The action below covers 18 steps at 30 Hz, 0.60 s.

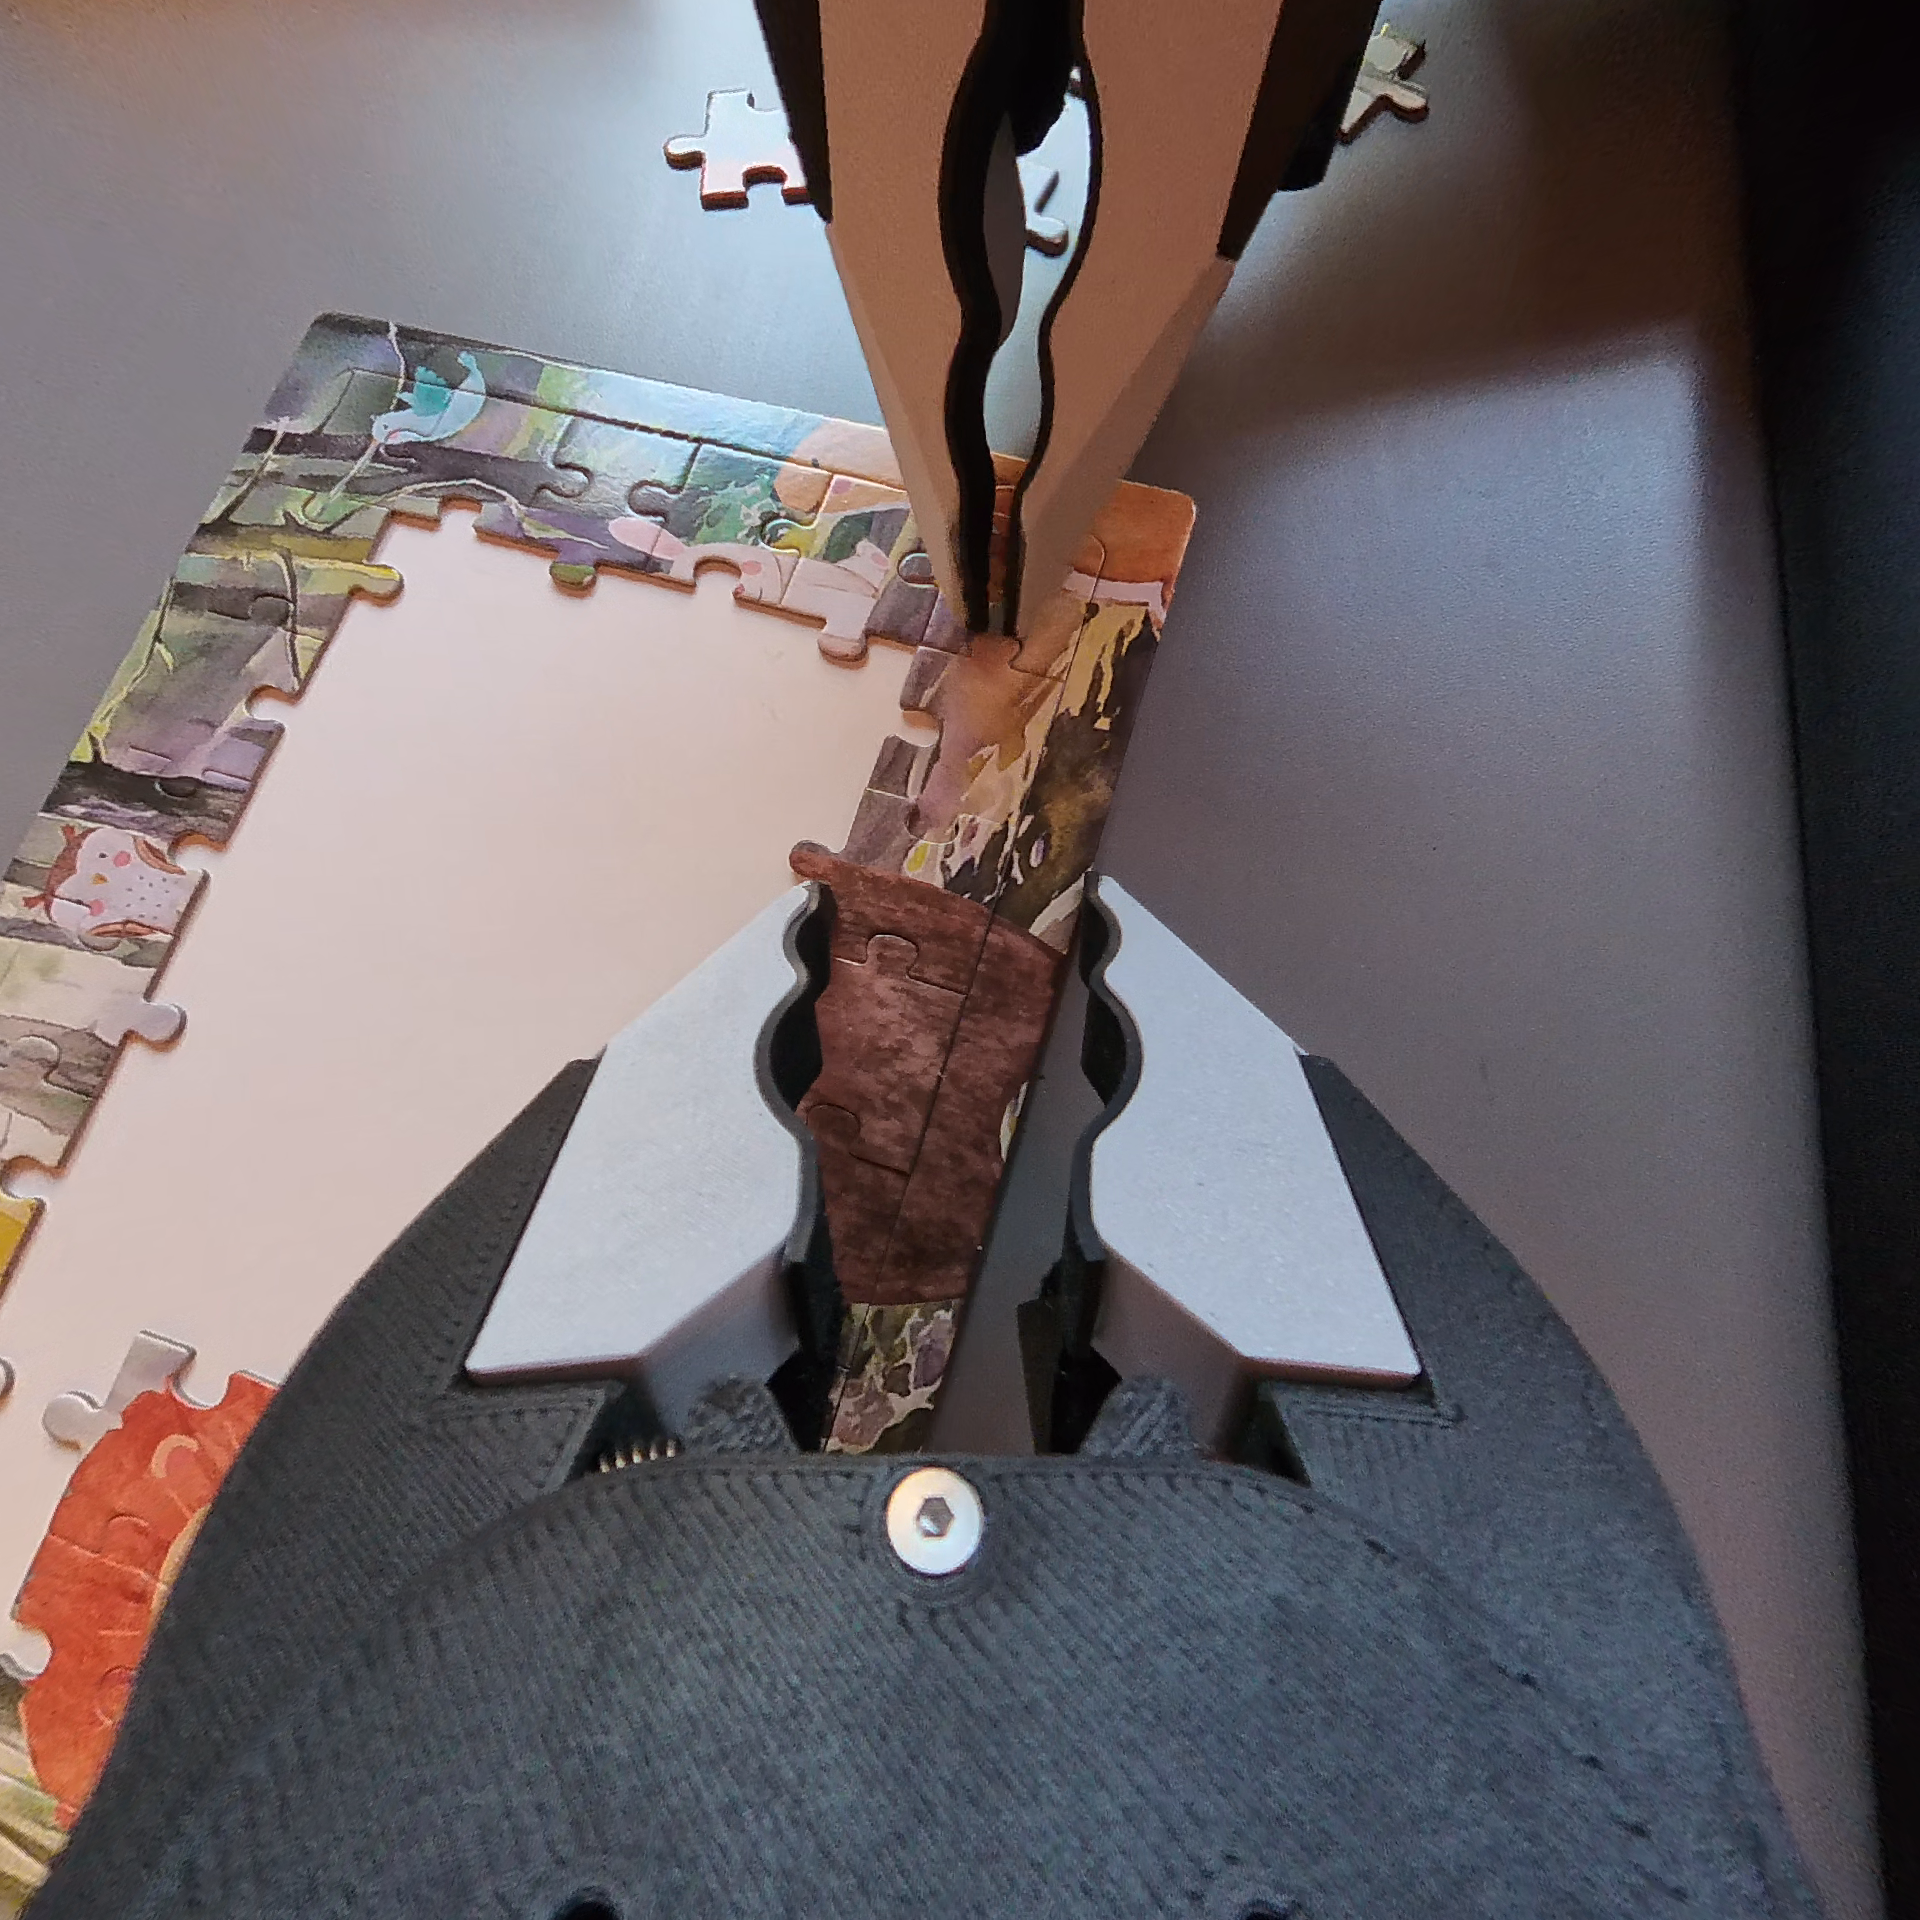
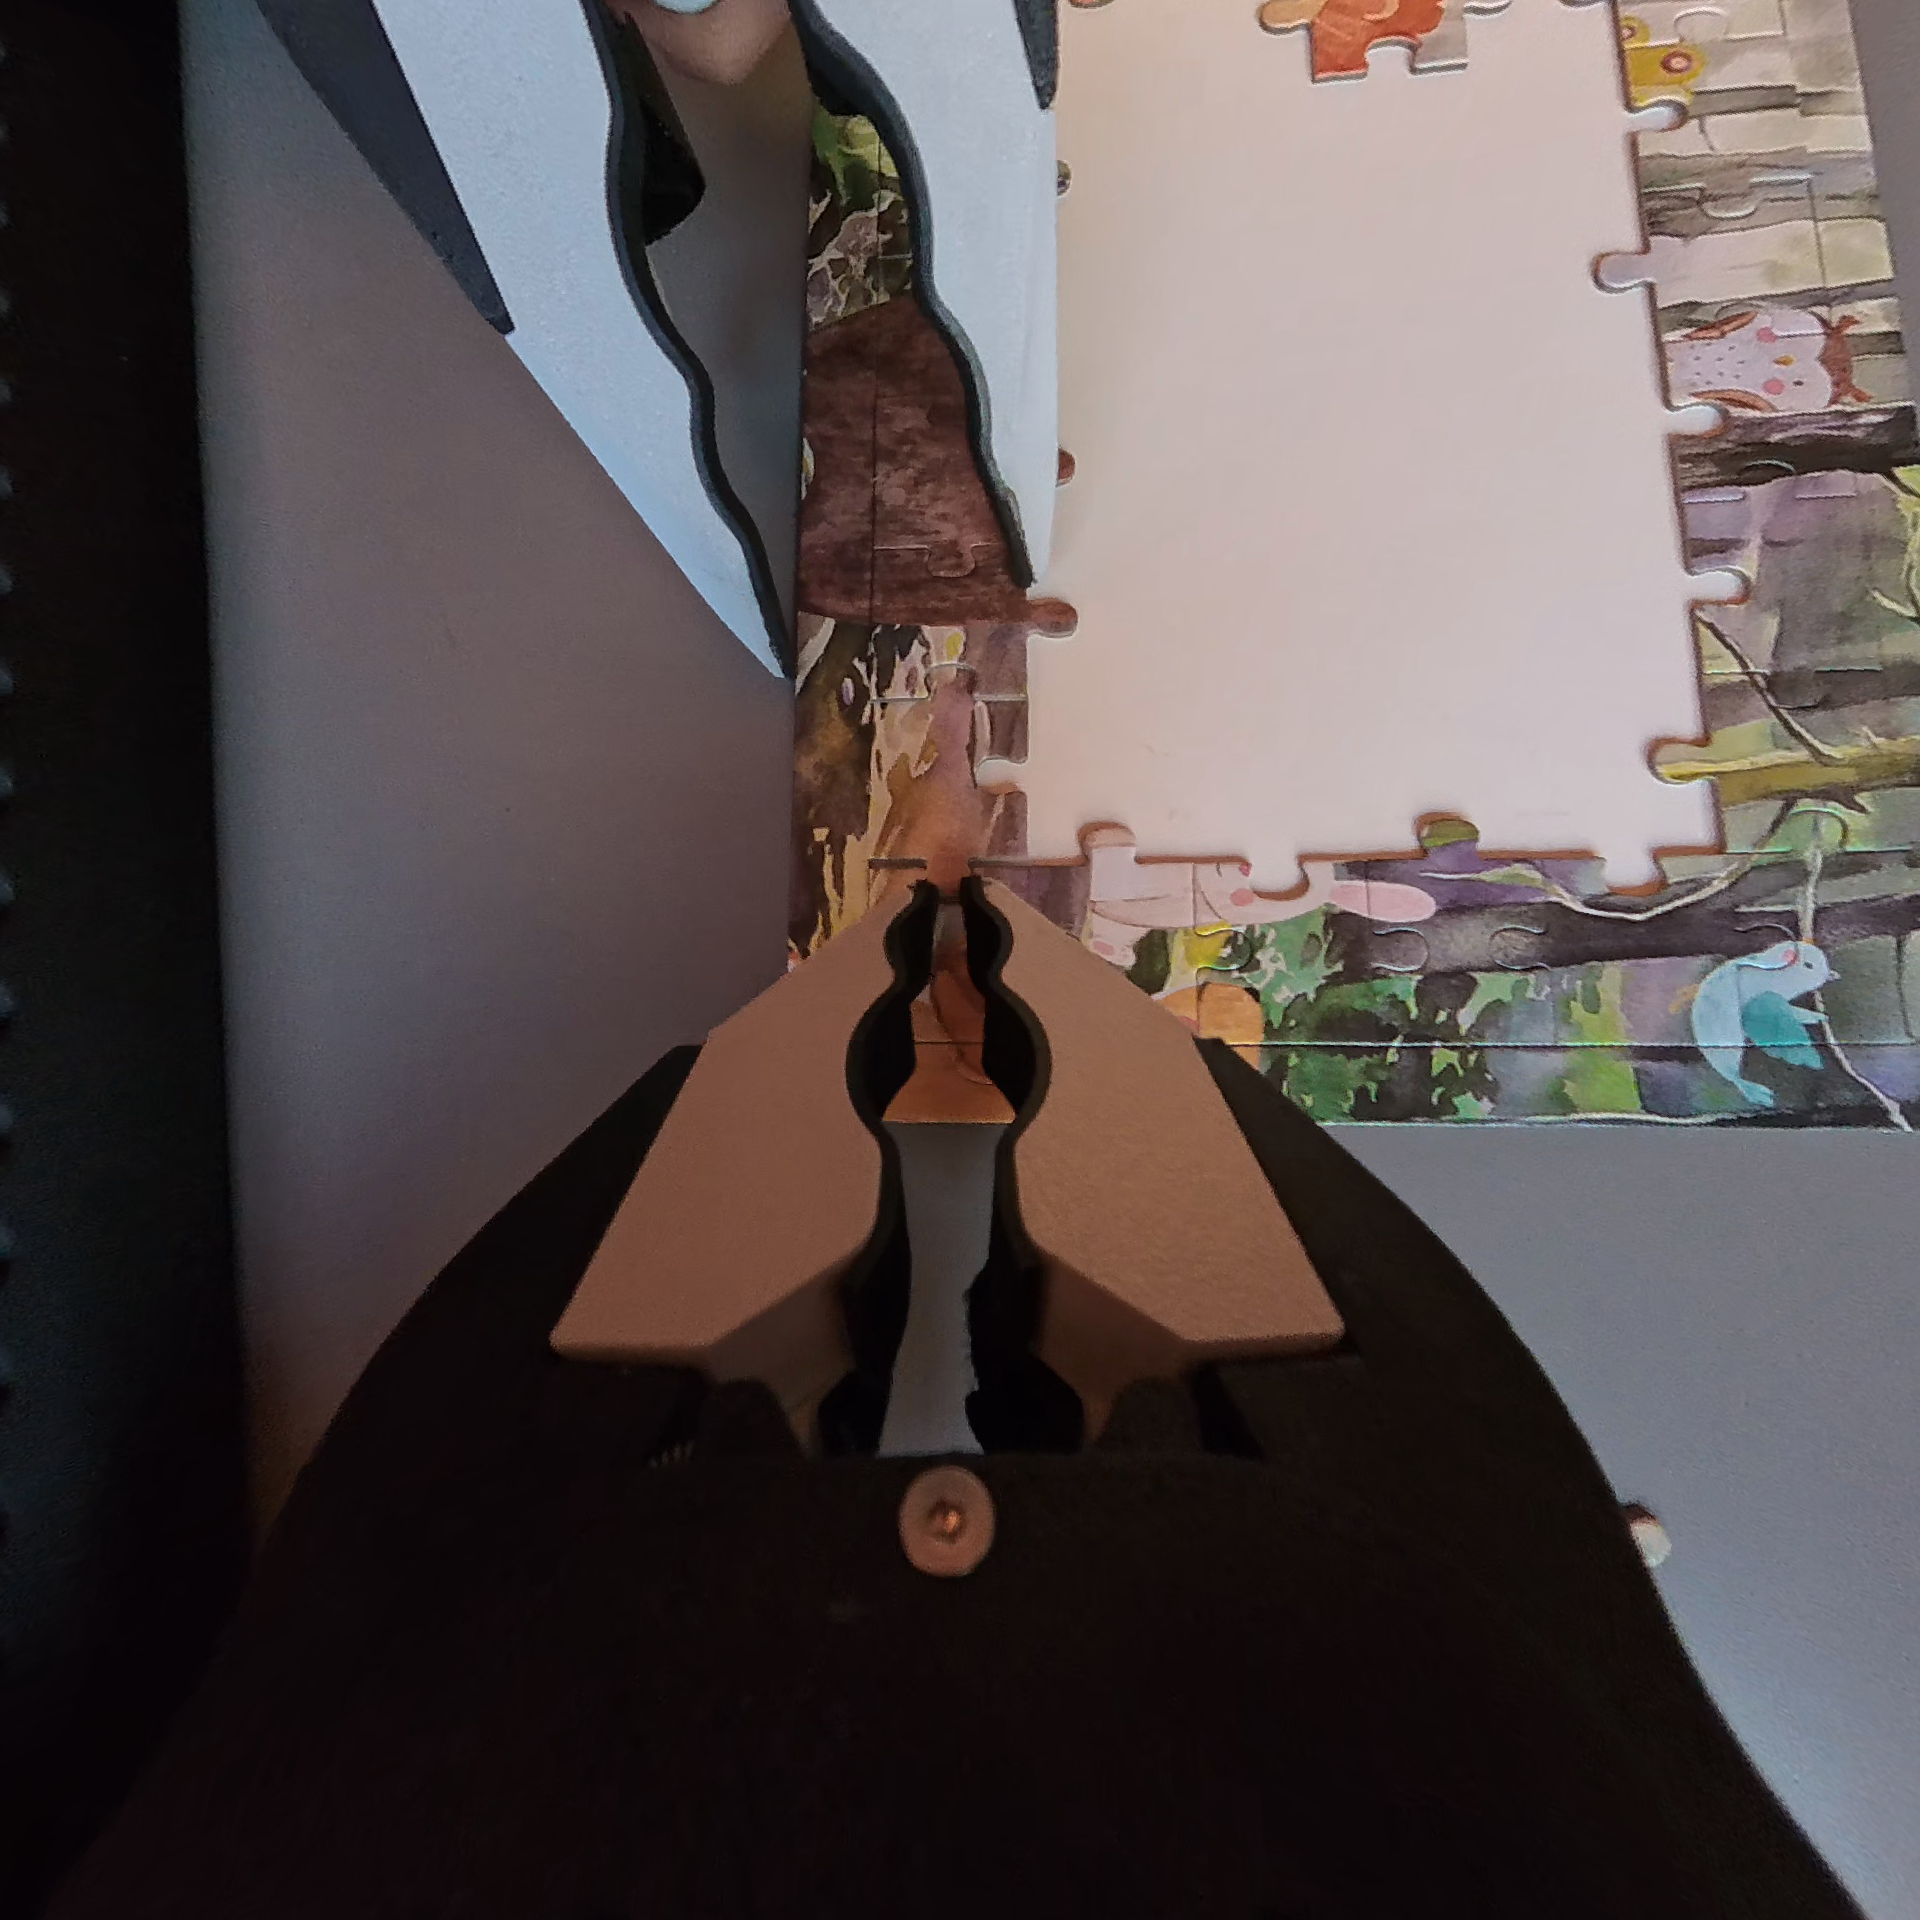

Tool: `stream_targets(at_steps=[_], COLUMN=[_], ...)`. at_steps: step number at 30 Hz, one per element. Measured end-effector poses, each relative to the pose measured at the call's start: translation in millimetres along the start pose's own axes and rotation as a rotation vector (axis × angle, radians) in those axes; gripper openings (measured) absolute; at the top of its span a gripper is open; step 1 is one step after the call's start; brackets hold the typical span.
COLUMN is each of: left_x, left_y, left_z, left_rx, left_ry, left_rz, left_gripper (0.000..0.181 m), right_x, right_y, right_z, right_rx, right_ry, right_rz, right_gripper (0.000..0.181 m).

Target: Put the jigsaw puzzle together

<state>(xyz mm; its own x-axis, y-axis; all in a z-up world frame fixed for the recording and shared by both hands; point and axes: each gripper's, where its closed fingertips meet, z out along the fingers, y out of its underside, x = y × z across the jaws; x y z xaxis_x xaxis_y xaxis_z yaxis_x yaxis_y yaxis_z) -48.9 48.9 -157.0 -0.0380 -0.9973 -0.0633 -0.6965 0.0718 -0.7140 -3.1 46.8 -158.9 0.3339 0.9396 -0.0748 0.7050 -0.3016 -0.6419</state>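
The jigsaw puzzle (image 1: 312,582) lies flat on a grey table, with its border joined around a bare white middle (image 1: 540,862). My left gripper (image 1: 956,894) is open, with its fingers astride the brown part of the right border strip (image 1: 914,1060). My right gripper (image 1: 987,618) comes in from the far side, jaws almost closed, with its tips down on the border near the orange corner. In the right wrist view, the right gripper (image 2: 945,888) touches the border strip (image 2: 894,748). The left gripper (image 2: 904,613) is opposite it. I cannot tell whether a piece sits between the right tips.
Loose pieces lie beyond the puzzle (image 1: 727,145) (image 1: 1387,73), and one is by the right gripper's body (image 2: 1647,1538). An orange cluster of joined pieces (image 1: 114,1558) sits inside the frame near the left gripper. The table's dark edge (image 1: 1829,935) runs close beside the border strip.
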Motion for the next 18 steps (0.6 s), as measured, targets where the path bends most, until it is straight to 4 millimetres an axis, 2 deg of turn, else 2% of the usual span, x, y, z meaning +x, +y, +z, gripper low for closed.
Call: stream_targets(at_steps=[5, 8, 12, 18], left_x=[3, 4, 2, 1], left_y=[-1, -5, -3, -2], left_z=[-3, -6, -4, -2], left_rx=[0.002, 0.021, 0.014, 0.018], left_ry=[0.022, 0.033, 0.028, 0.035], left_rz=[-0.013, -0.02, -0.021, -0.031], left_gripper=[0.047, 0.047, 0.047, 0.047], right_x=[2, 0, -5, -2], right_y=[-7, -17, -21, -21], right_z=[-3, -6, 4, 11], right_rx=[0.036, 0.084, 0.087, 0.087], right_ry=[0.018, 0.019, 0.007, -0.004], right_rz=[-0.003, -0.01, -0.029, -0.029], right_gripper=[0.007, 0.017, 0.029, 0.028])
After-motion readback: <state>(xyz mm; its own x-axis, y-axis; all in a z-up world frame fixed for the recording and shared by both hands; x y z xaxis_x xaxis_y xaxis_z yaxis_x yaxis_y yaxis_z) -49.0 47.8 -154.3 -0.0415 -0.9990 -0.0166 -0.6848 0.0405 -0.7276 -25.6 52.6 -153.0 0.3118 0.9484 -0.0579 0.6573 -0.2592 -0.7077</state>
